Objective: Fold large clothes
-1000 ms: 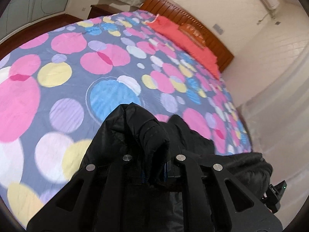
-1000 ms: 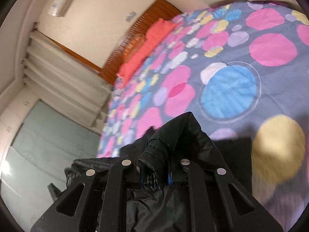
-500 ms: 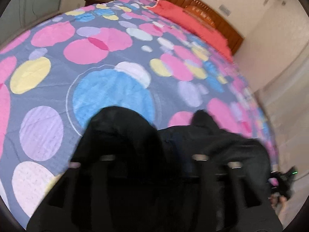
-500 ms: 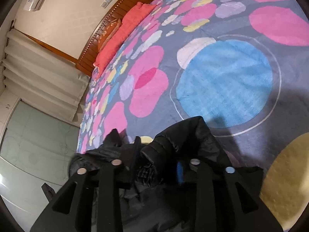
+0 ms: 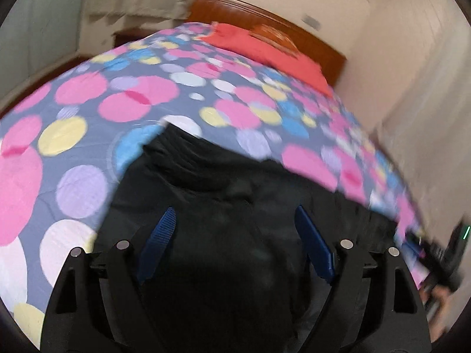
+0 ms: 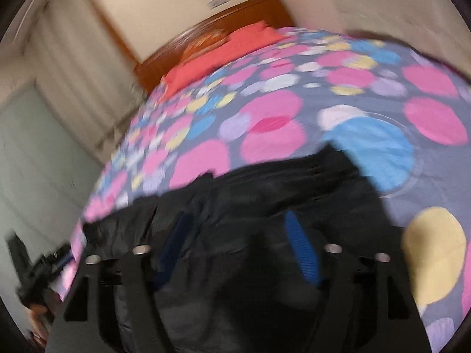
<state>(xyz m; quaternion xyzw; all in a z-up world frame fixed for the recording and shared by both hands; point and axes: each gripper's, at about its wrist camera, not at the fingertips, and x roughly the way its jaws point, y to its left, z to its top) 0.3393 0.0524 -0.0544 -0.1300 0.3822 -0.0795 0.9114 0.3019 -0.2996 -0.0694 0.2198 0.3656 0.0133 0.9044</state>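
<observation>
Bed (image 5: 76,158): I see the dotted cover bare beyond the garment, as before.
Black jacket (image 5: 235,194): now lying on the cover near the foot edge; a moment ago I had it pinched up at two points.
Left gripper (image 5: 235,235): pads spread, released, hovering over the cloth.
Right gripper (image 6: 235,235): likewise spread, empty.
Judgement: I have laid one fold down; next comes regrasping.

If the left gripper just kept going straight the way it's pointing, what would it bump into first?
Most likely the black jacket: it fills the space between the open blue pads of the left gripper and lies straight ahead on the spotted bedspread. The picture is blurred, so depth is uncertain.
</observation>
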